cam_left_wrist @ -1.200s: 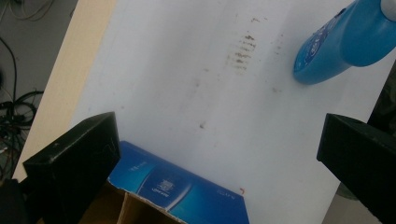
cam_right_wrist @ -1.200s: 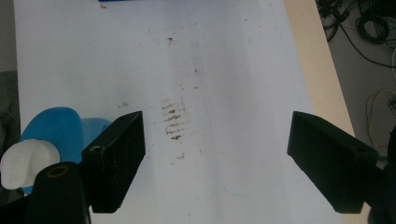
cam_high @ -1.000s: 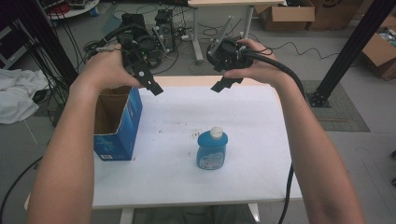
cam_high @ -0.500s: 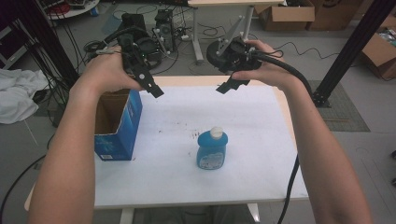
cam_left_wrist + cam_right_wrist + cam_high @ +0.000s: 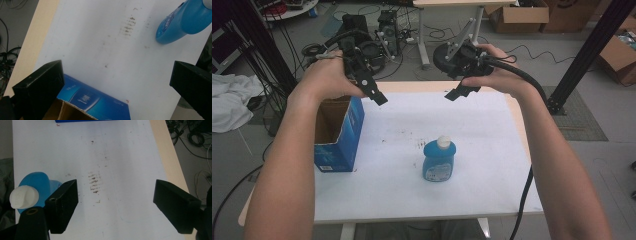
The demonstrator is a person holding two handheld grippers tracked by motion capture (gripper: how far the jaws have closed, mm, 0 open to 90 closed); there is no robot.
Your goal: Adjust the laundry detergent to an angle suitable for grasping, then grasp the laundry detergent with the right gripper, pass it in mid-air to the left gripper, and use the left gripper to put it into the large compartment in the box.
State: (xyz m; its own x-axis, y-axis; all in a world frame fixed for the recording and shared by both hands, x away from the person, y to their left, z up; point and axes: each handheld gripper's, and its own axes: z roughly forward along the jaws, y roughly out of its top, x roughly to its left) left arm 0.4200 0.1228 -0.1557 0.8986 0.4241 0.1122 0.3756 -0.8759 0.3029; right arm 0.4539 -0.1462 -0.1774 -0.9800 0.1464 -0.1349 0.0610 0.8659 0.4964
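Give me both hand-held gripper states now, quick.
Left hand-held gripper: open, holding nothing, above the table.
Right hand-held gripper: open, holding nothing.

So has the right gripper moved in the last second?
Yes. In the high view the right gripper has drifted slightly right and toward the table's far edge, away from the blue bottle, which stayed put.

Bottle stands upright on the table, near its front centre. Open box stands on the table's left edge, well apart from the bottle. Both grippers are held above the table's rear half.
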